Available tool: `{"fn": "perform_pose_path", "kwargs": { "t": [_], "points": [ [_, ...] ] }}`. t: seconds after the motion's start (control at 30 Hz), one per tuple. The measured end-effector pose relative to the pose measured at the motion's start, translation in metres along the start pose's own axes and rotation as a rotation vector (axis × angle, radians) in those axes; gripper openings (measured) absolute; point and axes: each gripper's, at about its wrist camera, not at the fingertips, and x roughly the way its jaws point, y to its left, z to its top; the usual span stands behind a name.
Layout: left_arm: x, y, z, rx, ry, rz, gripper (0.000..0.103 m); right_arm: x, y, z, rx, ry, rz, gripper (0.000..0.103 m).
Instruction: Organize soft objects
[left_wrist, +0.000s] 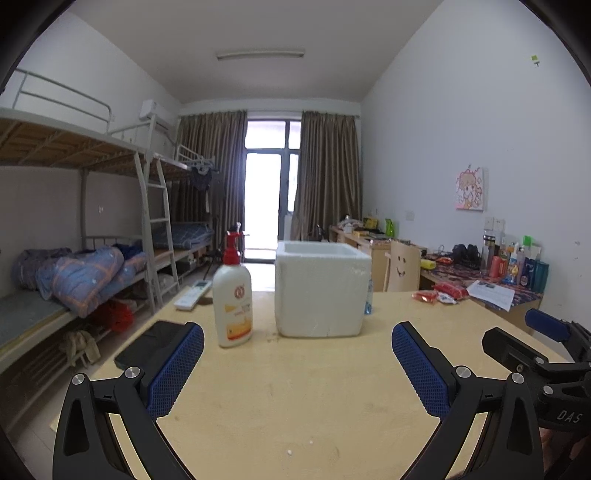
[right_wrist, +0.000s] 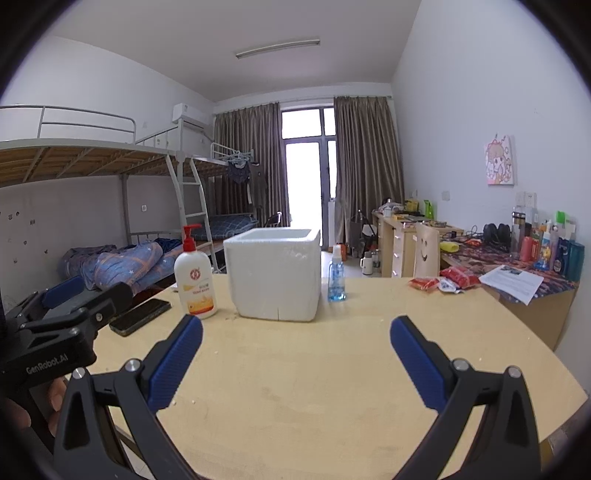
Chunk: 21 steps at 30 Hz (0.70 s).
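A white foam box (left_wrist: 322, 288) (right_wrist: 274, 273) stands open-topped in the middle of the wooden table (left_wrist: 295, 387) (right_wrist: 314, 369). Several red soft packets (left_wrist: 439, 293) (right_wrist: 443, 281) lie at the table's far right edge. My left gripper (left_wrist: 297, 363) hovers open over the near table, nothing between its blue pads. My right gripper (right_wrist: 295, 360) is open too, level with the left one and to its right, and empty. Each gripper shows at the edge of the other's view.
A white lotion bottle (left_wrist: 232, 295) (right_wrist: 195, 278) with a red pump stands left of the box. A blue spray bottle (right_wrist: 336, 275) stands to its right. A black phone (right_wrist: 140, 316) and a white remote (left_wrist: 192, 295) lie at the left. Bunk beds stand left, cluttered desks right.
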Motion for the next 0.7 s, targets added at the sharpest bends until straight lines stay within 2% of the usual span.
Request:
{"fn": "perform_pose_path", "kwargs": {
  "t": [0.33,0.7],
  "points": [
    [0.001,-0.011,-0.012,0.054,0.028,-0.008,0.102,0.000,0.001,-0.002,0.003,0.012,-0.007,0.103],
    [0.003,-0.013,-0.012,0.037,0.044,-0.017,0.102,0.002,0.002,-0.007,-0.016,0.030,-0.008,0.103]
  ]
}}
